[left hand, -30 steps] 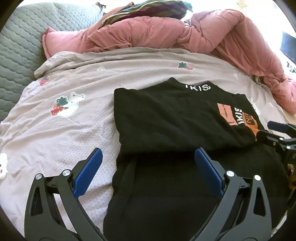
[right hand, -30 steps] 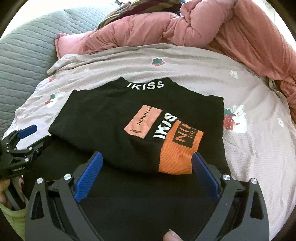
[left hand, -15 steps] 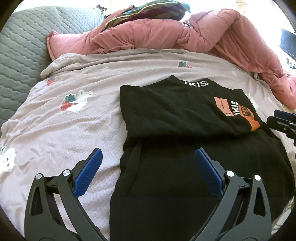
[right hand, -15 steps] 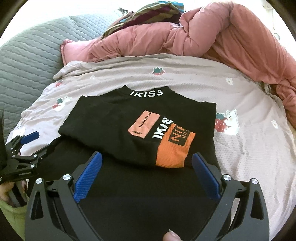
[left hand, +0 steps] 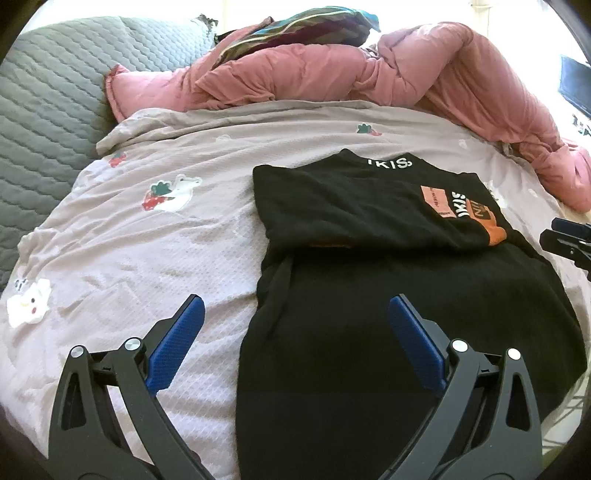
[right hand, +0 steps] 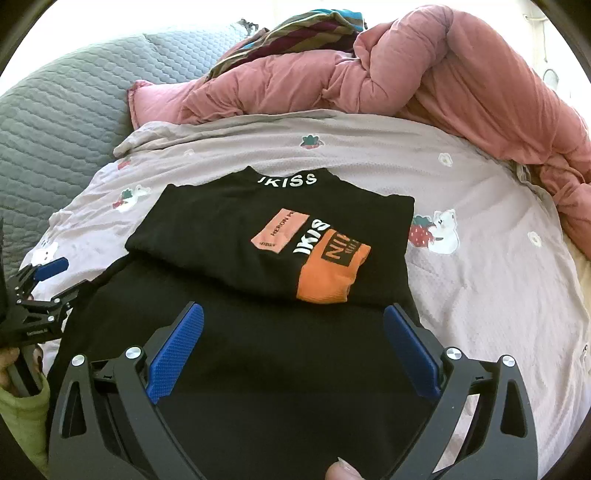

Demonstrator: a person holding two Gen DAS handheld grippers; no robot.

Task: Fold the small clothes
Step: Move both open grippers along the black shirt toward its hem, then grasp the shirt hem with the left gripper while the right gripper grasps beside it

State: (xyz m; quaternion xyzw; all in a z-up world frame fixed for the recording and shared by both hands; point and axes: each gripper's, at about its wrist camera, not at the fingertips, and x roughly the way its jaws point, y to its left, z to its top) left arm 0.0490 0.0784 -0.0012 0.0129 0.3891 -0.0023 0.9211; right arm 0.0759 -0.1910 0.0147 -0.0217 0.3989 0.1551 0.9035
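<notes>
A black shirt with white "IKISS" lettering and a pink and orange patch lies folded on the bed. A plain black garment lies flat under it and reaches toward me. My left gripper is open and empty, hovering over the plain garment's left edge. My right gripper is open and empty above the plain garment's near part. The left gripper also shows at the left edge of the right wrist view; the right gripper's tip shows at the right edge of the left wrist view.
The bed carries a pale lilac sheet with strawberry and bear prints. A pink duvet is heaped at the back with a striped cloth on it. A grey quilted pad lies at the left.
Both grippers have pulled back toward me and risen, so the shirt looks smaller and farther. Both stay open. The clothes have not moved.
</notes>
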